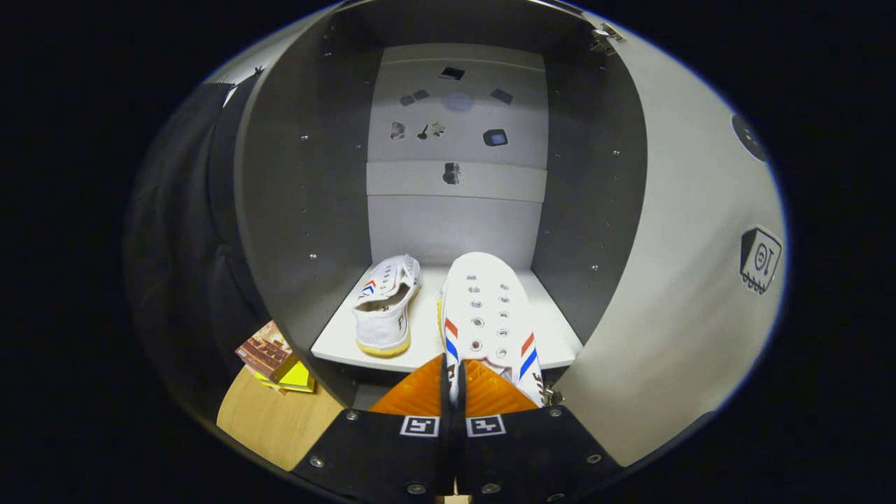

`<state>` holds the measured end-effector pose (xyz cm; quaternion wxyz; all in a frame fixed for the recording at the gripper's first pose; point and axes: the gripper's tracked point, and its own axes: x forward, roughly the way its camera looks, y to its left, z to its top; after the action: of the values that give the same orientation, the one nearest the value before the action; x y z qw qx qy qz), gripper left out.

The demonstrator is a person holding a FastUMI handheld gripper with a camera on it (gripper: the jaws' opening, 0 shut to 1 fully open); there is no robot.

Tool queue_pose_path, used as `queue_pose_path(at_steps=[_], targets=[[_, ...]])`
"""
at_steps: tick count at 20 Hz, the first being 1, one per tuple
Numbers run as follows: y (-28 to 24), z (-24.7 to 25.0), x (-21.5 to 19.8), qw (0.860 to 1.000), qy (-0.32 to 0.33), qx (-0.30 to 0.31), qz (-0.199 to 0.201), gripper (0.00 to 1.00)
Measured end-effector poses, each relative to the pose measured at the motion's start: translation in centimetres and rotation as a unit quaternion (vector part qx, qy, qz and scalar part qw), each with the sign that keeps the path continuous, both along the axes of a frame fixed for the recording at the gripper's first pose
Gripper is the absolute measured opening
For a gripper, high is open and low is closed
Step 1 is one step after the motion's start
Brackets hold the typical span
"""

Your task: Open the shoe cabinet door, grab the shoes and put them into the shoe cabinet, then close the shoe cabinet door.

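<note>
The shoe cabinet (448, 210) stands open ahead of me, its grey door (686, 280) swung out to the right. On its white bottom shelf (553, 336) lies one white canvas shoe (387, 304) with red and blue stripes, left of centre, heel toward me. A second matching shoe (488, 315) is held just ahead of my fingers, toe pointing into the cabinet, over the shelf's front edge. My gripper (453, 388) is shut on this shoe's heel rim, with both fingers pressed close together around it.
The cabinet's dark side walls flank the shelf left and right. A small stack of yellow and brown blocks (274, 358) sits on the wooden floor (276, 420) left of the cabinet. Several small stickers dot the white back panel (455, 126).
</note>
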<state>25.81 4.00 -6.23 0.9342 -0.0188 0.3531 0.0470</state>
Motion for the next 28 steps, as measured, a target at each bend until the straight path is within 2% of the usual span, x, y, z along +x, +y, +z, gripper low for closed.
queue_pose_path(at_steps=[7,16,22,25,28], targets=[[0.7,-1.9,6.1,0.999,0.022,0.012,-0.02,0.0],[2.2,-5.6,11.4,0.998,0.063,0.009,-0.014,0.0],[1.1,-8.5,12.3,0.996,0.081,0.005,-0.025,0.0],[1.5,-9.0,12.3,0.995,0.091,0.022,-0.028,0.01],[2.0,-8.6,12.3,0.994,0.085,0.05,-0.039,0.07]])
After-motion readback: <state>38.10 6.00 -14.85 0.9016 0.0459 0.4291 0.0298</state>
